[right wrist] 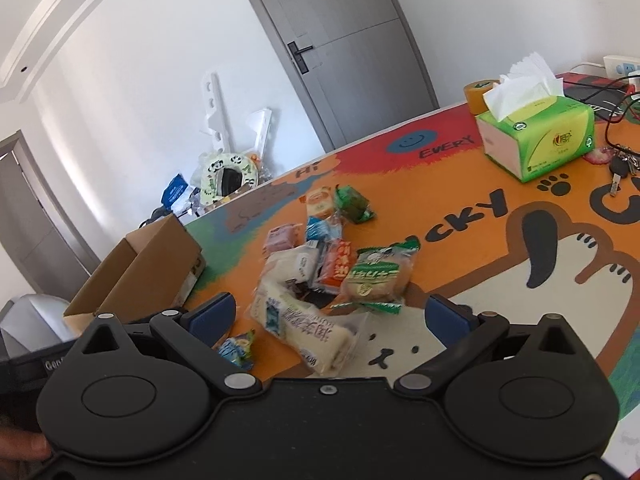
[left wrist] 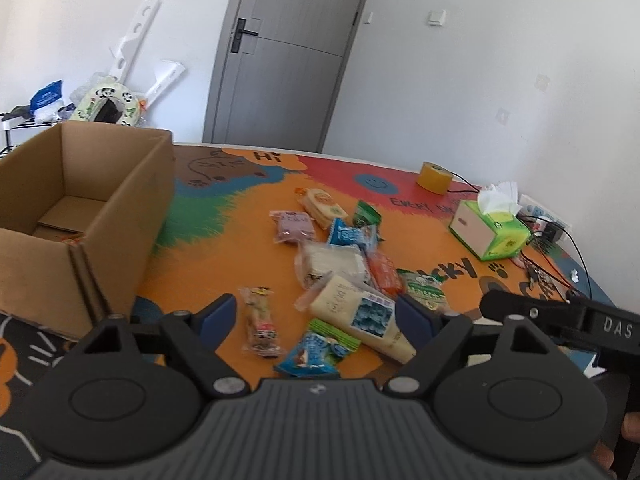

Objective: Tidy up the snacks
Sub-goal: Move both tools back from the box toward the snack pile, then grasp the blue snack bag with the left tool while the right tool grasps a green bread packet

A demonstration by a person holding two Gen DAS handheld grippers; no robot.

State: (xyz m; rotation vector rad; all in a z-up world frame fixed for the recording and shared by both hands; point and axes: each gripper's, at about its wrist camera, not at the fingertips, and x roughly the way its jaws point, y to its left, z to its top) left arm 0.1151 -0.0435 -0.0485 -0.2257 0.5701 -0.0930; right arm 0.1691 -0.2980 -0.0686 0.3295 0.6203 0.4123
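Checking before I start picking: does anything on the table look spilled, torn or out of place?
Nothing looks spilled or torn. The snack packets lie in a loose, overlapping heap on the mat, outside the cardboard box. A tissue box, tape roll and keys sit apart from them.

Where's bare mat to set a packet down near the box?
Free: the orange mat between the brown cardboard box and the snack pile. Also between the pile and the green tissue box. The pile itself is crowded.

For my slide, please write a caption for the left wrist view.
Open left gripper above scattered snack packets beside a cardboard box.
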